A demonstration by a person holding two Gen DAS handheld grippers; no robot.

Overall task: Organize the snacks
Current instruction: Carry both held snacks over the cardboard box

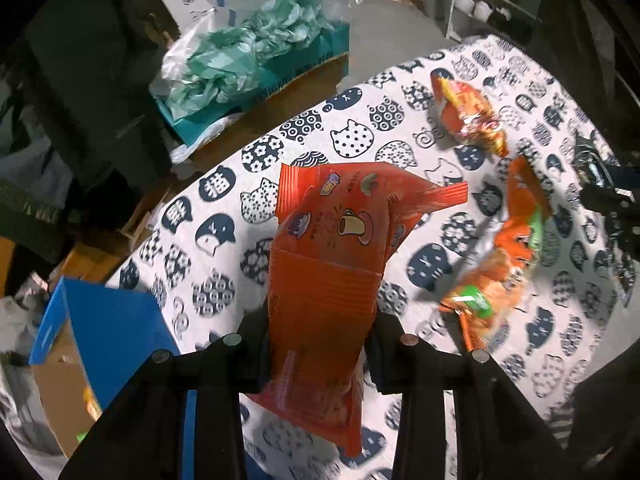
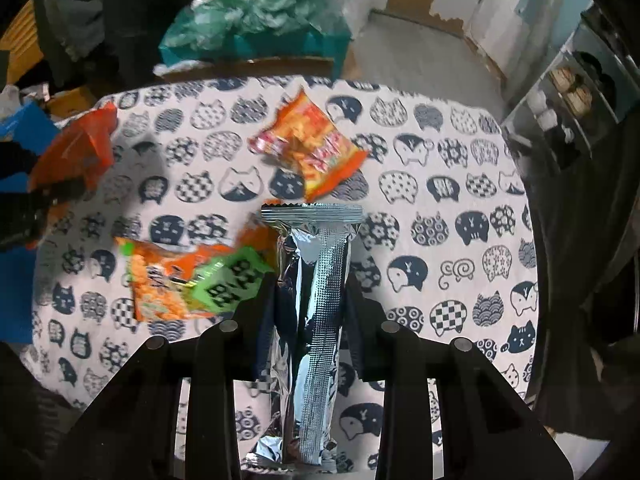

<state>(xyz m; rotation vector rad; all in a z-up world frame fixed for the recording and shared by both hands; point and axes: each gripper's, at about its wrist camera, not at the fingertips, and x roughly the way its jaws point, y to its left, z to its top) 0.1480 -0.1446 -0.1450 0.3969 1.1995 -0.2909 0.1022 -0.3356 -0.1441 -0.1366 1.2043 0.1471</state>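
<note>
The left gripper (image 1: pixel 320 320) has its fingers (image 1: pixel 256 344) drawn in tight on an orange snack packet (image 1: pixel 324 276), which stands up between them above the cat-print cloth on the bench (image 1: pixel 224 240). The right gripper (image 2: pixel 310 316) has its fingers (image 2: pixel 364 320) pinched on the silver foil back of a snack packet (image 2: pixel 316 300), held lengthwise along them. Two more orange snack packets lie on the cloth: one with a green label (image 2: pixel 188 280) at nine o'clock from the right gripper, another (image 2: pixel 308 148) at twelve o'clock.
</note>
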